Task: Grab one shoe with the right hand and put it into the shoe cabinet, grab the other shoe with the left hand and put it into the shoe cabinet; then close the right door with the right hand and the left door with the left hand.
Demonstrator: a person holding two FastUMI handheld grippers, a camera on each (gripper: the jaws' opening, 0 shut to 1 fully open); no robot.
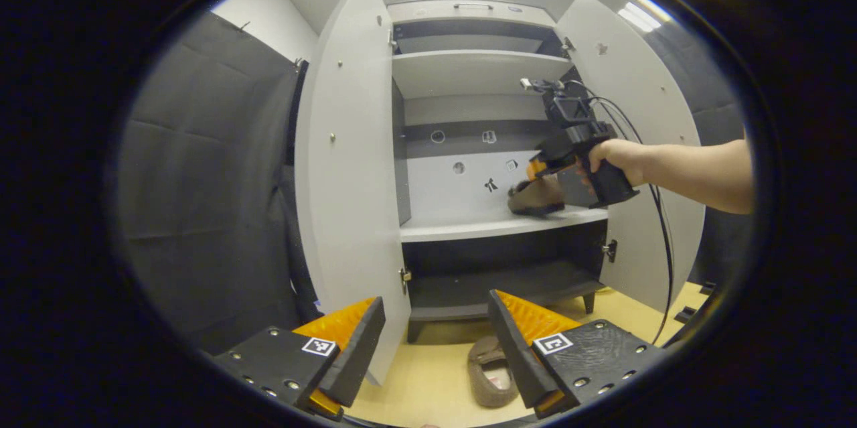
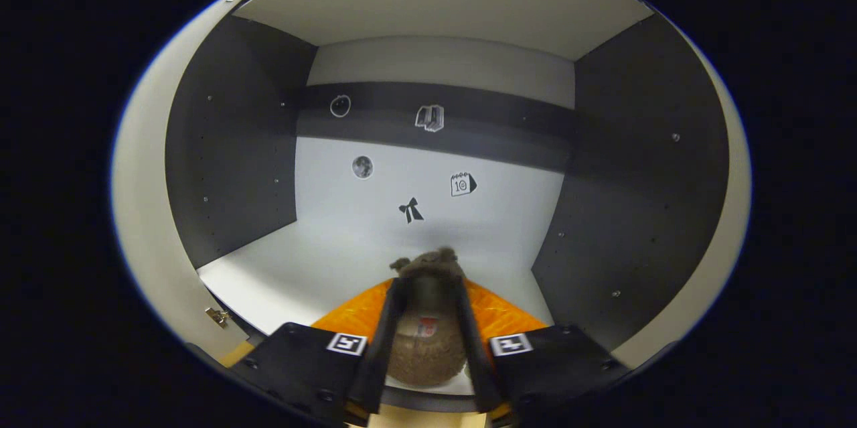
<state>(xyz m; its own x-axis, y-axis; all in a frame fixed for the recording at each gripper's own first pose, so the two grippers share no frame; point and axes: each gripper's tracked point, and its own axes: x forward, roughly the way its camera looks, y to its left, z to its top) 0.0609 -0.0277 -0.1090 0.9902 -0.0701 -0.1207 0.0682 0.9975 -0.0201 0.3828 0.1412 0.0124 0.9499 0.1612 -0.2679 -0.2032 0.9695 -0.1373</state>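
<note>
A brown furry shoe is pinched at its heel between my right gripper's two fingers, toe pointing into the cabinet over the white middle shelf. In the left gripper view the same shoe sits at that shelf's front right, held by the right gripper and a person's hand. The second brown shoe lies on the yellowish floor in front of the cabinet. My left gripper hovers open above it, its right finger partly covering the shoe.
The grey cabinet stands with both doors swung open: left door, right door. It has upper shelves and a dark lower compartment. A black cable hangs from the right gripper. Black cloth wall on the left.
</note>
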